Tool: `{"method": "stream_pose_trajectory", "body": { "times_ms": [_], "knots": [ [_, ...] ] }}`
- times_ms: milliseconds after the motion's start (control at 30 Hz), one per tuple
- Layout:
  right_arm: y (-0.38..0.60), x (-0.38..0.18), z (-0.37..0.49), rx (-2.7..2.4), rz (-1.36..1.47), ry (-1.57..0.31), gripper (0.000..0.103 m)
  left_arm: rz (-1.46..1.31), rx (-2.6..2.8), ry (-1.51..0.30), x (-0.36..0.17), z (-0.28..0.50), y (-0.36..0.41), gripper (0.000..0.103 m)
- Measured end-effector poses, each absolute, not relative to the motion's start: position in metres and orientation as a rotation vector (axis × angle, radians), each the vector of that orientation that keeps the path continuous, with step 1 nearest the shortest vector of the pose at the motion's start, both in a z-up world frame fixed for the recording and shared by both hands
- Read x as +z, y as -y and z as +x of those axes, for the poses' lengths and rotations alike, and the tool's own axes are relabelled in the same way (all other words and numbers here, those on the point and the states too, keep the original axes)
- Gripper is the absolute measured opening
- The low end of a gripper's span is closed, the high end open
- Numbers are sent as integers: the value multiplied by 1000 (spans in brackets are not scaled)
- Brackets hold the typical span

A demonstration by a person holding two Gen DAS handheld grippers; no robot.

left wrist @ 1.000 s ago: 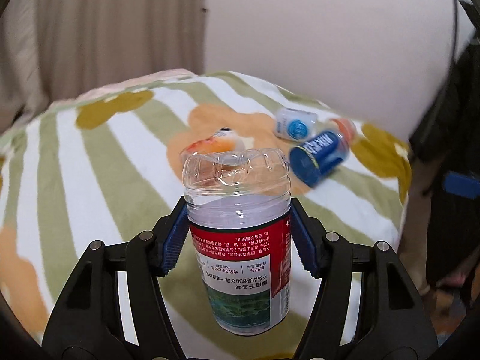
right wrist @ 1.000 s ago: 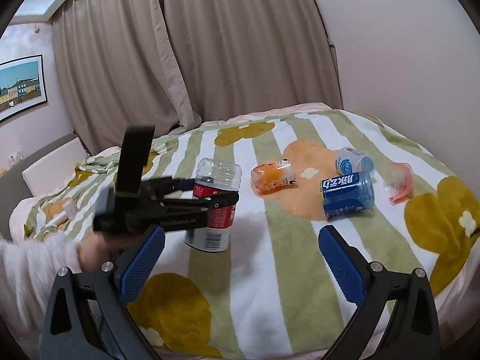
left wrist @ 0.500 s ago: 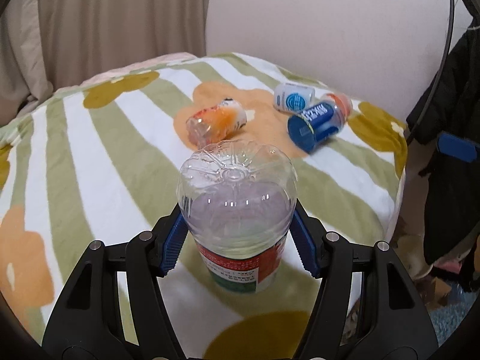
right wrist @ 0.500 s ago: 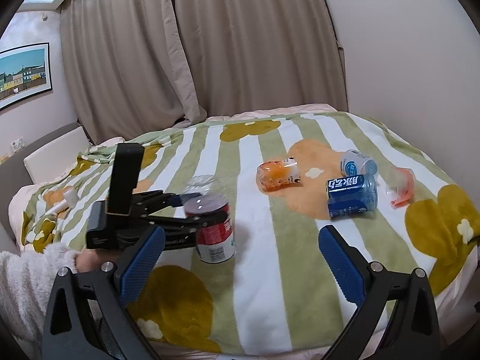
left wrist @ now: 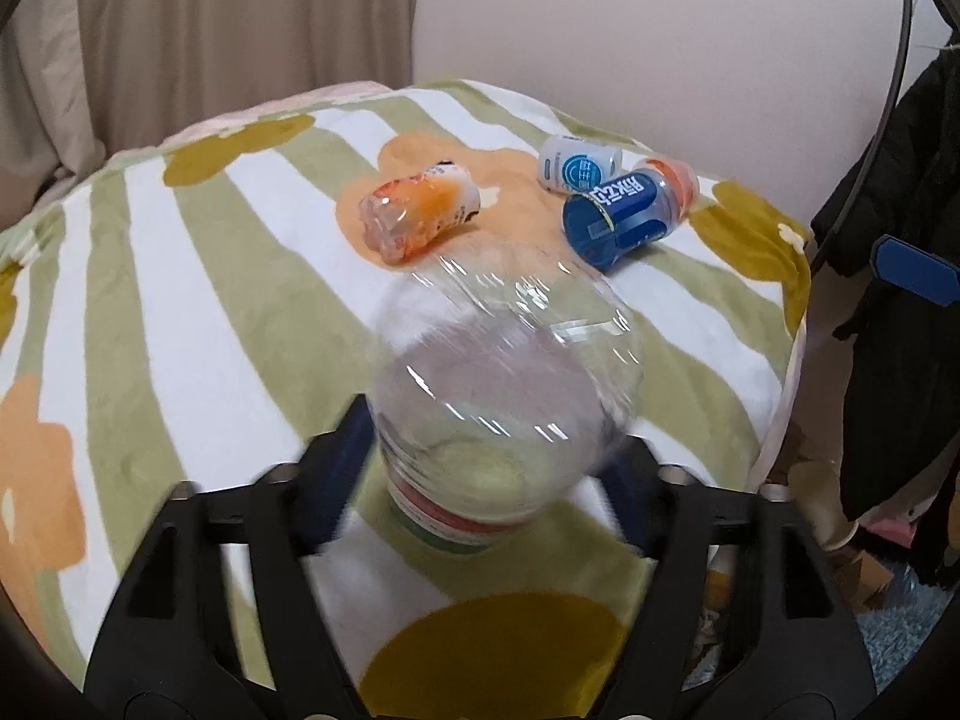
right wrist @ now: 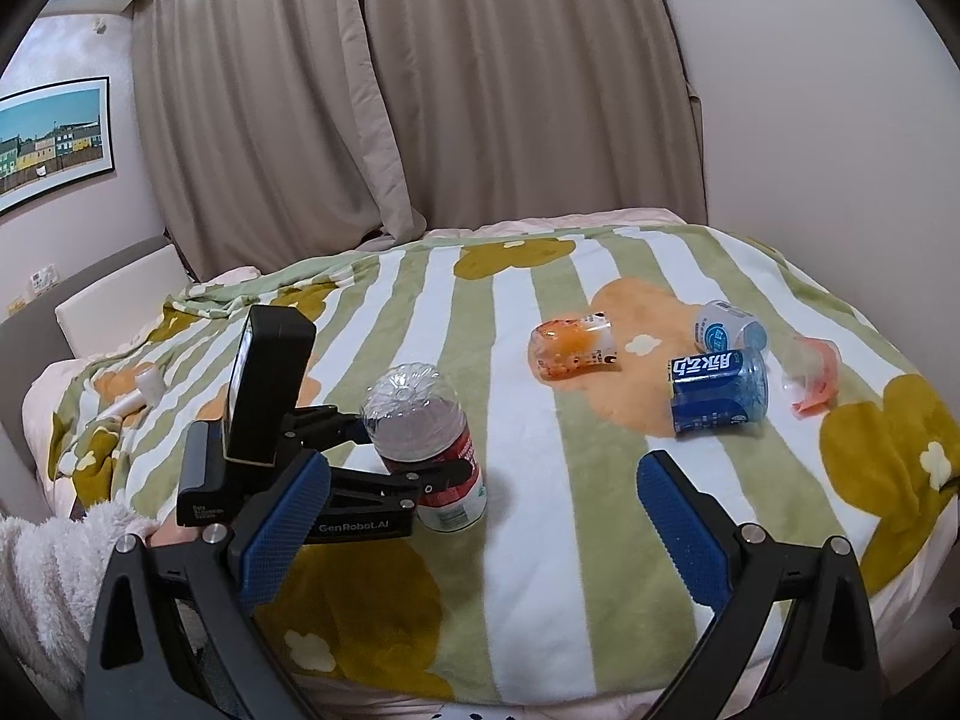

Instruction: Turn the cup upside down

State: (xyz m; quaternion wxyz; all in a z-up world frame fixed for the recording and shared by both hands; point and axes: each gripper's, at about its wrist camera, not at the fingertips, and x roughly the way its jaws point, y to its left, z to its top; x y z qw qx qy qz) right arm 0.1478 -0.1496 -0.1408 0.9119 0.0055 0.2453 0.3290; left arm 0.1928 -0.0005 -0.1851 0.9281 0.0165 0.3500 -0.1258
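The left gripper (right wrist: pixel 414 468) was clamped on the clear cup (right wrist: pixel 423 444), its fingers pressed to either side of the red label band. The cup stood inverted between them — ribbed, closed base uppermost, open rim down on the striped blanket (right wrist: pixel 540 540). From the left wrist camera the cup (left wrist: pixel 498 414) was motion-blurred, filling the space directly ahead of the fingers.

The right gripper (right wrist: pixel 480 534) was spread wide and held nothing; the cup sat ahead of its left finger (right wrist: pixel 282 528). A fuzzy white sleeve (right wrist: pixel 42 588) showed behind the left gripper's handle.

Farther ahead of both tools, well apart from the cup, lay four others on their sides — an orange cup (right wrist: pixel 573 348), a blue cup (right wrist: pixel 717 390), a white-and-blue cup (right wrist: pixel 726 330) just beyond it, and a pink cup (right wrist: pixel 810 384) to the right.
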Motion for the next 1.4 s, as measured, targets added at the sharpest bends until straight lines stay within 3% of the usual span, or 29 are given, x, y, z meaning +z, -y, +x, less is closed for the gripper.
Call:
{"method": "stream_pose_trajectory", "body": {
  "times_ms": [33,700,967,1167,1400],
  "knots": [
    [149,-141,148,680,13,-507,102,46,-250,-709,-185,191,2,103],
    [138,-140,136,675,12,-512,102,53,-232,-663,-163,167,-3,103],
    [154,-95,112,570,27,-418,102,86,-185,-518,-92,115,-16,103],
    [176,-47,67,308,15,-278,102,47,-120,-280,-21,55,-17,103],
    [185,-24,30,143,2,-134,102,-50,-68,-169,2,20,-24,103]
  ]
}}
